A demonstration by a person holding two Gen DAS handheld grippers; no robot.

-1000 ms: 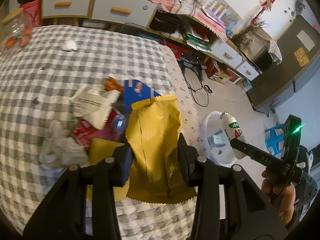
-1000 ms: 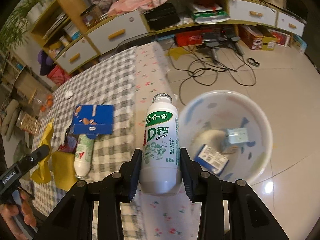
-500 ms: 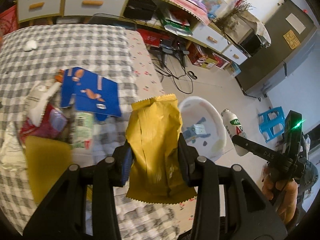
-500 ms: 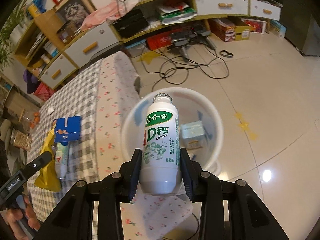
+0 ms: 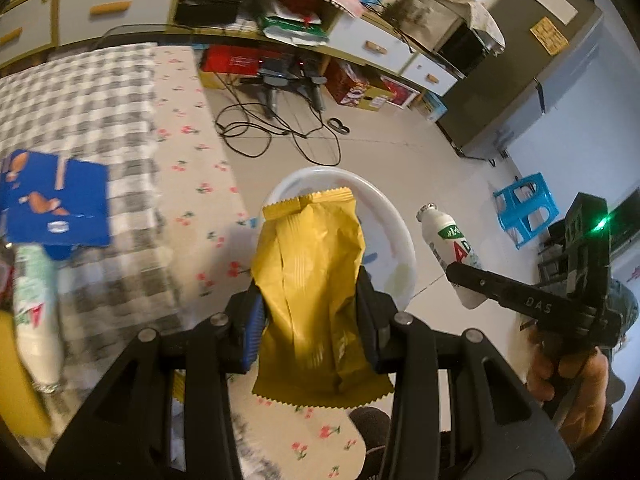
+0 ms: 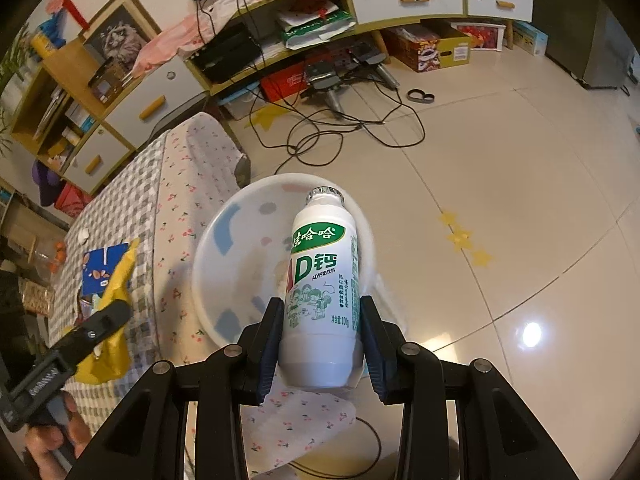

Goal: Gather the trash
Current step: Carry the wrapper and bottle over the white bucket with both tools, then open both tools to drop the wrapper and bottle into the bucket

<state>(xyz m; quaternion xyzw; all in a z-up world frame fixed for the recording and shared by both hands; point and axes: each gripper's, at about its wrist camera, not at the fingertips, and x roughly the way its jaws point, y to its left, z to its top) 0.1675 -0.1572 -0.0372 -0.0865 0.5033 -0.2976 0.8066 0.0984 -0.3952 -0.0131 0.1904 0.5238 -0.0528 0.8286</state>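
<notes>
My left gripper is shut on a yellow snack wrapper and holds it up over the table edge, with the white basin on the floor behind it. My right gripper is shut on a white drink bottle with a green label, held over the white basin. The bottle and the right gripper also show at the right of the left wrist view. The wrapper and the left gripper show at the left of the right wrist view.
A blue snack box and another white bottle lie on the checked tablecloth. Cables trail over the tiled floor. Cabinets and shelves line the wall. A blue stool stands at the right.
Both grippers have swung right, away from the table and toward the basin. The wrapper now hangs in front of the basin and the bottle is over it. Both grips are unchanged.
</notes>
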